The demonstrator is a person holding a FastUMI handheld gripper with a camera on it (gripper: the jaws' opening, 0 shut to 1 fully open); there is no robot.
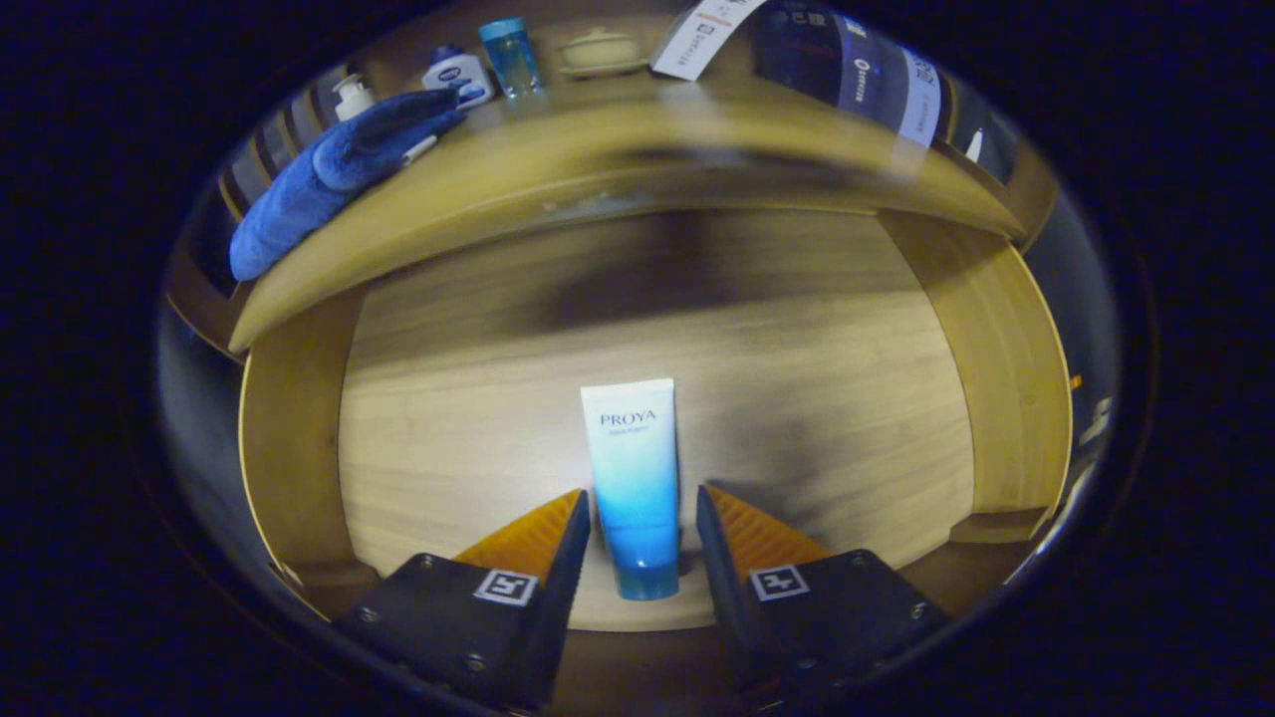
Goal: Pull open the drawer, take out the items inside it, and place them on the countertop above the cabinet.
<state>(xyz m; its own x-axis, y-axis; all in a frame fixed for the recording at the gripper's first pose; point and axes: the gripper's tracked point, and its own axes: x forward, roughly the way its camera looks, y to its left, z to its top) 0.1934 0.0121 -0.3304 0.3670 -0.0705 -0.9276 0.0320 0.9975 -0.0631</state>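
The wooden drawer (299, 448) stands pulled open below me, and I look down into it. A white-to-blue tube (635, 478) lies on the drawer floor, its blue cap end toward me. My gripper (640, 508) is open, with the tube's lower half between the two fingers. A small gap shows on each side, so neither finger presses on it. The wooden countertop (618, 149) runs across beyond the drawer.
On the countertop lie a folded blue towel (329, 179), a white pump bottle (352, 97), a small white-and-blue bottle (456, 72), a blue cup (510, 55) and a lidded cream dish (601, 50). Drawer side walls rise left and right (1006, 368).
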